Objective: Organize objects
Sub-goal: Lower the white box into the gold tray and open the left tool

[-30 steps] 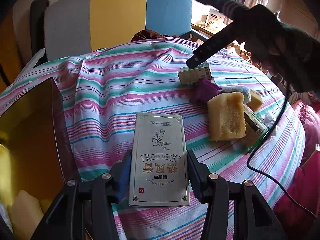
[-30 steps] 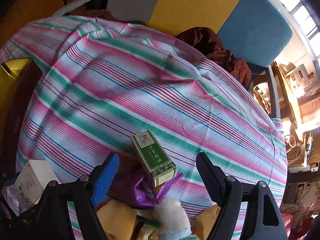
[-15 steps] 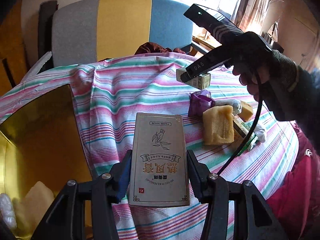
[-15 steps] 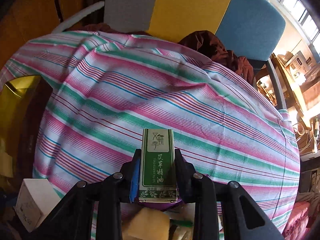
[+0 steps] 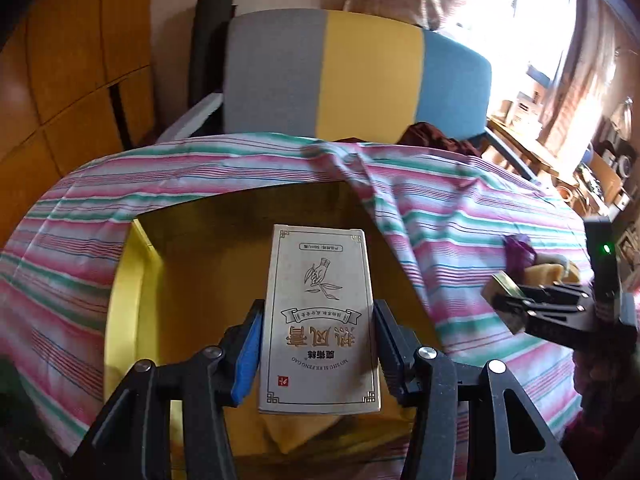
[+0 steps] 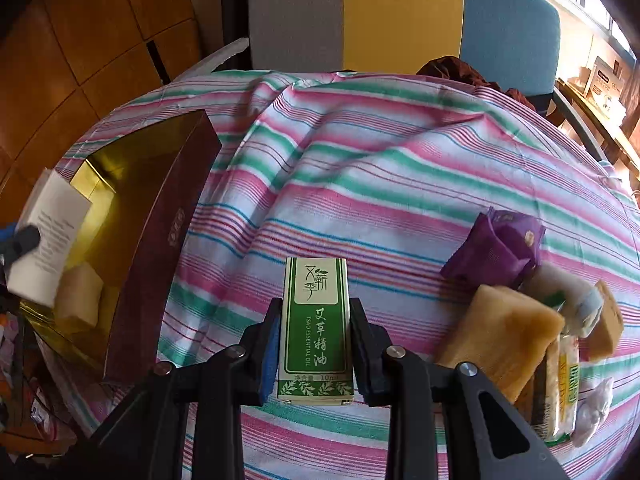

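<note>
2 wrist views, angled down, share striped tablecloth (image 5: 460, 216).

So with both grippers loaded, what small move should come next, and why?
Probably lower the left gripper and release its beige carton into the gold-lined box: the carton already hangs over the open box. The right gripper, shut on the green essential oil box, is above the striped cloth, beside the box, so it should follow.

The left tool (image 5: 318, 350) grips a beige carton (image 5: 319, 320) above the gold-lined box (image 5: 132, 280).
</note>
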